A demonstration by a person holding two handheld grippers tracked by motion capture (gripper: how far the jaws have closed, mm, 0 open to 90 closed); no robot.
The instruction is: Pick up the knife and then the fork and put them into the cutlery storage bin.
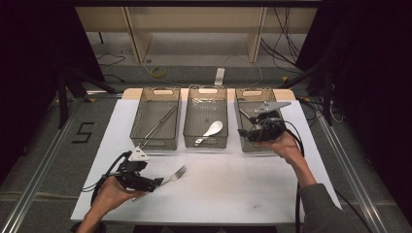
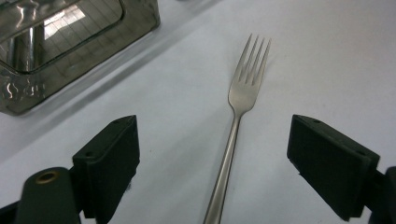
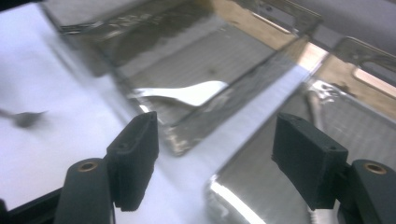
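Observation:
A silver fork [image 1: 176,174] lies on the white mat near the front left, tines toward the baskets. My left gripper [image 1: 158,182] rests low over its handle. In the left gripper view the fork [image 2: 243,93] runs up between the two black jaws of that gripper [image 2: 215,135], which stand wide apart and do not touch it. My right gripper [image 1: 241,132] hovers at the front left corner of the right basket [image 1: 252,92]. In the right gripper view this gripper [image 3: 215,135] is open with nothing between its fingers. A spoon [image 3: 187,93] lies in the middle basket [image 3: 196,135].
Three mesh baskets stand in a row at the back of the white mat [image 1: 233,184]. The left basket [image 1: 154,143] holds a long thin utensil [image 1: 158,125], the middle basket [image 1: 206,141] the spoon [image 1: 211,130]. A utensil handle [image 3: 315,109] lies in the right one.

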